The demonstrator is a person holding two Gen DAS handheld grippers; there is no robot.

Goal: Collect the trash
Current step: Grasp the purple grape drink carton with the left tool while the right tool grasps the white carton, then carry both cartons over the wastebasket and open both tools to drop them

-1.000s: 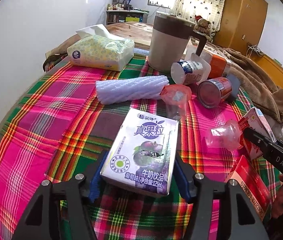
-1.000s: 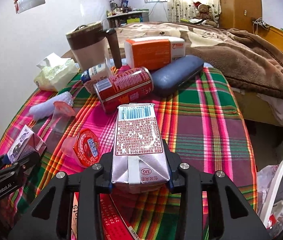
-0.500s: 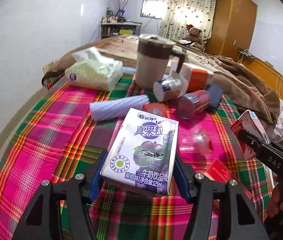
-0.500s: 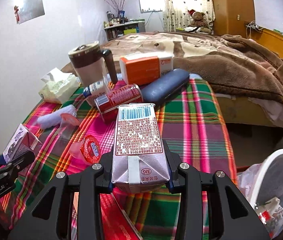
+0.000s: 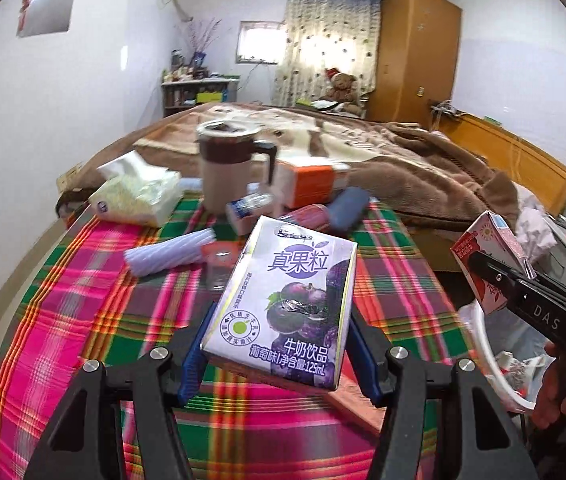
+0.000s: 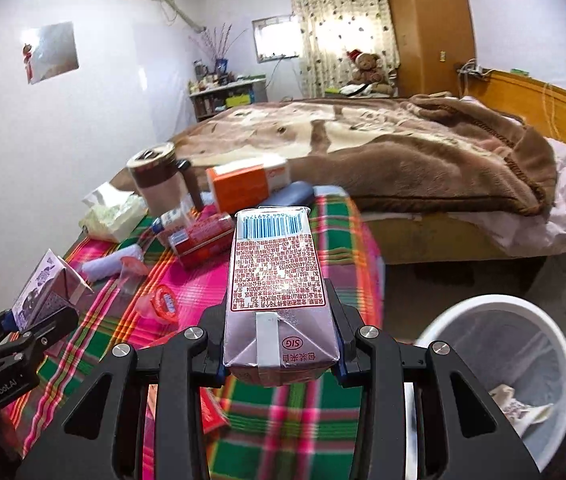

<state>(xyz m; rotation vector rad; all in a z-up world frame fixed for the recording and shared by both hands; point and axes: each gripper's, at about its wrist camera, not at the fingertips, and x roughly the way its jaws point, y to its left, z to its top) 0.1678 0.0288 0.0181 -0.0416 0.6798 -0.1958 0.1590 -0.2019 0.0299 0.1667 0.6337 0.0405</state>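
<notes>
A purple carton (image 5: 283, 304) sits clamped in the left gripper (image 5: 279, 350), lifted clear above the plaid table (image 5: 83, 320); a red carton (image 6: 279, 300) is pinched in the right gripper (image 6: 279, 354), held off the table's edge beside the white bin (image 6: 499, 384). Back on the table lie a can (image 6: 199, 240), jelly cup (image 6: 161, 304), mug (image 5: 231, 172) and tissues (image 5: 135, 196).

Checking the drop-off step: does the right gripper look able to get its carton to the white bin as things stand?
Probably yes. The right gripper is shut on the carton, and the bin stands open-topped on the floor just beside the table, with nothing visible between them.
</notes>
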